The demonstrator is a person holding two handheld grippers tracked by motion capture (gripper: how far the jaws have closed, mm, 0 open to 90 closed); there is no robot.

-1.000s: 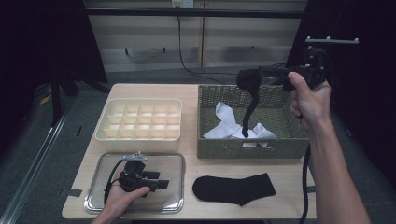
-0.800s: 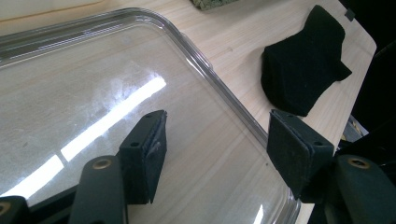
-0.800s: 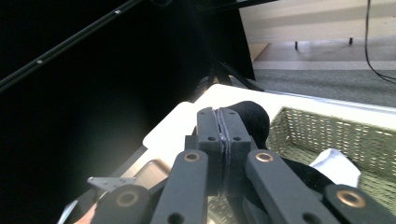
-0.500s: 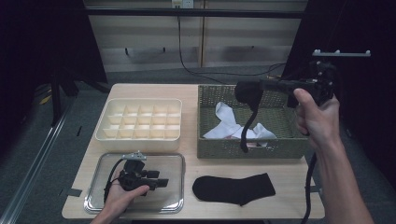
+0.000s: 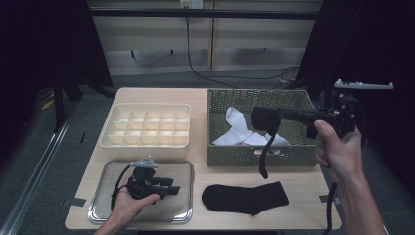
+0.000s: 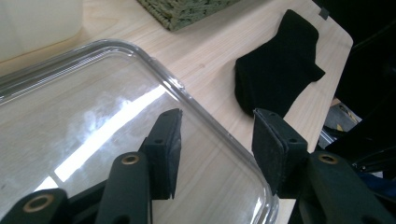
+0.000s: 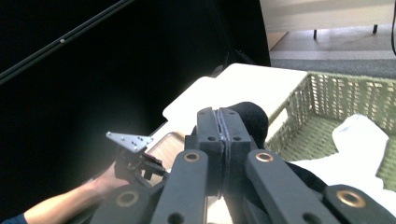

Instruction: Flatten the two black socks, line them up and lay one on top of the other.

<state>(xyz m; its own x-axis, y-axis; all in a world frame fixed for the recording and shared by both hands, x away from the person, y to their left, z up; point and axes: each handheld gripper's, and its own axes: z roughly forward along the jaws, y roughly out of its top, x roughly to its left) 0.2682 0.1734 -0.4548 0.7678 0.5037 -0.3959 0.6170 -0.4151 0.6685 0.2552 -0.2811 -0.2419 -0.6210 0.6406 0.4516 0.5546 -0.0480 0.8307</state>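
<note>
My right gripper (image 5: 274,116) hangs above the basket's front wall, pointing left. It is shut on a black sock (image 5: 266,147) that dangles down past that wall. Seen along the jaws, the pads (image 7: 218,116) meet with the black sock (image 7: 250,116) bunched at their tips. A second black sock (image 5: 244,198) lies flat at the table's near edge. My left gripper (image 5: 171,188) rests low over the tray (image 5: 98,215). Its jaws (image 6: 217,121) have just been closing but stand apart with nothing between them, above the tray rim (image 6: 196,98), with the flat sock (image 6: 280,70) beyond.
The wicker basket (image 5: 244,156) at the right holds white socks (image 5: 240,122). A cream box with several compartments (image 5: 147,142) stands behind the tray. The person's right forearm comes in along the table's right edge. Dark floor surrounds the table.
My right gripper has come nearer and lower with the black sock, whose tail now hangs in front of the basket's wall. The left hand has stayed on the tray.
</note>
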